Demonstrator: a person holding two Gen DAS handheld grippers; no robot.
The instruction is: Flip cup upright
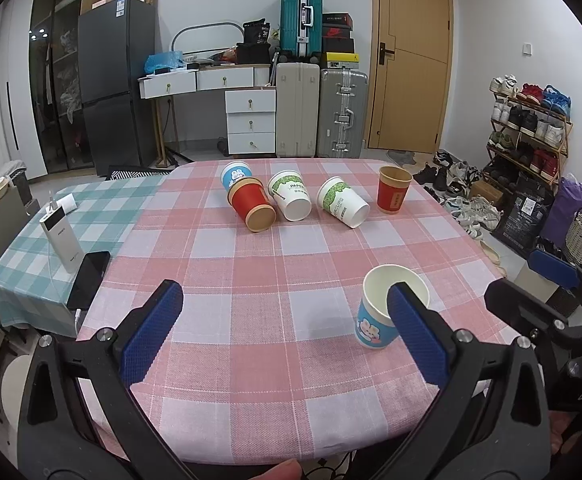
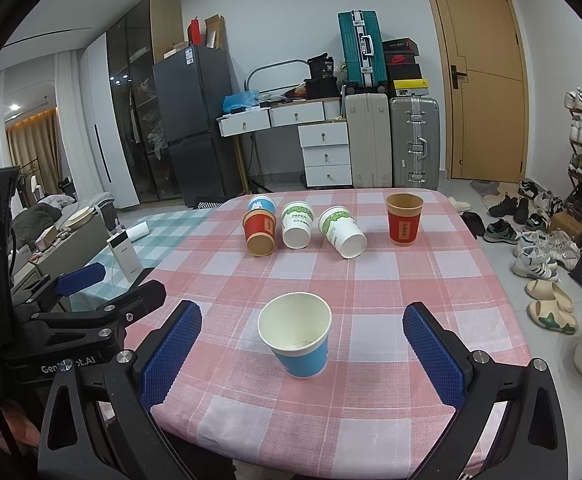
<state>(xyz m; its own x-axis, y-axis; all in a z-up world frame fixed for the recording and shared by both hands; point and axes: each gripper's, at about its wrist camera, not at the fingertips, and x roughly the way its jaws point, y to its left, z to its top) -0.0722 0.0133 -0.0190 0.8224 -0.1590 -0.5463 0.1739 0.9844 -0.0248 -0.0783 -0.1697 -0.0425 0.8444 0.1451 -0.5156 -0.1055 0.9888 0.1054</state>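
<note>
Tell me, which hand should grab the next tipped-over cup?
Probably the left. The lying cups, like the red cup and the white-and-green cup, sit straight ahead of the open left gripper. The right gripper is open around the upright blue cup, farther from them.

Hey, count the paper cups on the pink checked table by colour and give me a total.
Blue cups: 2
Red cups: 2
White cups with green print: 2
Total: 6
</note>
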